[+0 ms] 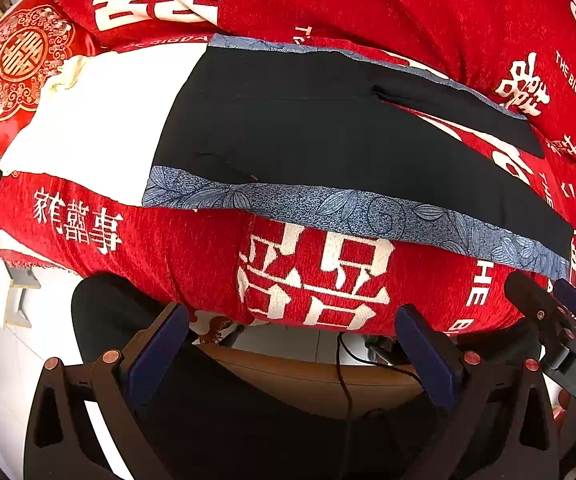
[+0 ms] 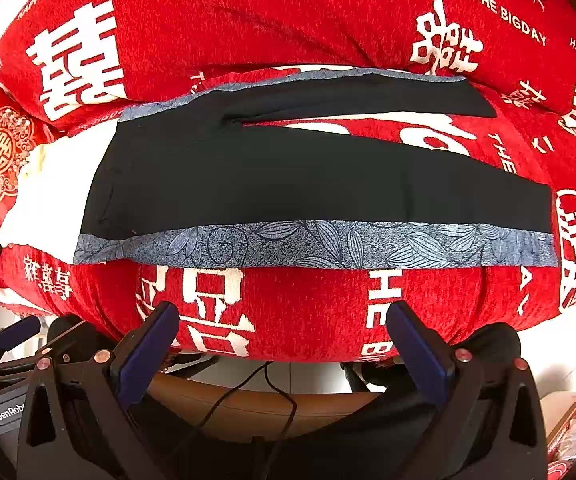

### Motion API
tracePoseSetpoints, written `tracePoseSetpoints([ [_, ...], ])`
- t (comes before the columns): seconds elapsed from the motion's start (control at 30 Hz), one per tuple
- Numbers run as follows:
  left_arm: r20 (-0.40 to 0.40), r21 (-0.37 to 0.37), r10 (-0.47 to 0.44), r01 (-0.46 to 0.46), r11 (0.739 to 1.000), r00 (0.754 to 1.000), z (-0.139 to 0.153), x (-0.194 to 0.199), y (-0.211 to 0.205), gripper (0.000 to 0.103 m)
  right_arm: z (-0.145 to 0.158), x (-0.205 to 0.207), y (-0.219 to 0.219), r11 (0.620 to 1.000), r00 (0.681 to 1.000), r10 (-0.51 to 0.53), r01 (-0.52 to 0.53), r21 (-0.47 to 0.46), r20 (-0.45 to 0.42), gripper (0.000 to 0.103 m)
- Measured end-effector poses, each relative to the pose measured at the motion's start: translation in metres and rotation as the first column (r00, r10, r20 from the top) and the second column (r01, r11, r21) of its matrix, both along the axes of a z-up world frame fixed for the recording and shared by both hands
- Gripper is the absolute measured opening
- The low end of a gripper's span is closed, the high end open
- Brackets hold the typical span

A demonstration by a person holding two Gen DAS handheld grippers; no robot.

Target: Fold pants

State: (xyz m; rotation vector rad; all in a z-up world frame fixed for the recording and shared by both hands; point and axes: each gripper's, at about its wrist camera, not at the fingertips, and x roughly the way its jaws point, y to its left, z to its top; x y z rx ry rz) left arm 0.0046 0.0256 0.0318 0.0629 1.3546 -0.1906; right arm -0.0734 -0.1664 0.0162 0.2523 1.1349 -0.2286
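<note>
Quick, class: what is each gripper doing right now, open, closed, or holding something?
Left gripper: open, holding nothing, short of the pants.
Right gripper: open, holding nothing, also short of the pants.

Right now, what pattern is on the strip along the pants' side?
A blue-grey leaf-and-swirl print on the strip, beside plain black pants; clearest in the right wrist view.

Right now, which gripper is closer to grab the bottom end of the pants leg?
Probably the right gripper. The near leg's cuff lies on its side, while the open left gripper faces the waist end. Both are open, short of the pants.
</note>
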Motion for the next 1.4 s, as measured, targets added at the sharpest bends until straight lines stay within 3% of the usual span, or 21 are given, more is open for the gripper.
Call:
tracePoseSetpoints([
  [0.33,0.063,-0.015,-0.027,0.028,0.999,0.998,0.000,0.001,-0.001,0.103,-0.006,0.002,-0.003,0.999,0.999,-0.025,0.026,-0.032,0.021,0.103],
  [0.47,0.098,-0.007,0.012,-0.011,1.000,0.995,-0.005,0.008,0.010,0.103,-0.015,0.002,-0.009,0.998,0.999,-0.031,0.033,-0.049,0.033,0.103],
  [0.63,0.134,-0.047,0.043,-0.037,0.998,0.990,-0.015,0.015,0.017,0.103,-0.016,0.001,-0.013,0.996,0.997,0.006,0.000,-0.087,0.074,0.103],
  [0.9,0.229,0.036,-0.003,-0.006,0.999,0.974,-0.026,0.031,0.013,0.103,-0.029,-0.001,-0.030,0.998,0.965,-0.005,0.023,-0.064,0.263,0.103],
  [1.03,0.208,0.044,0.011,-0.021,0.999,0.978,-0.041,0.052,0.013,0.103,-0.041,0.026,-0.042,0.997,0.972,0.050,-0.034,-0.075,0.228,0.103],
  [1.2,0.170,0.076,0.013,-0.026,0.997,0.985,-0.062,0.081,0.006,0.103,-0.045,0.071,-0.073,0.990,0.975,0.094,-0.112,0.081,0.201,0.103],
  [1.4,0.122,0.088,0.002,-0.013,0.996,0.993,-0.085,0.117,-0.007,0.103,-0.040,0.135,-0.084,0.975,0.961,0.218,-0.224,0.013,0.171,0.103],
])
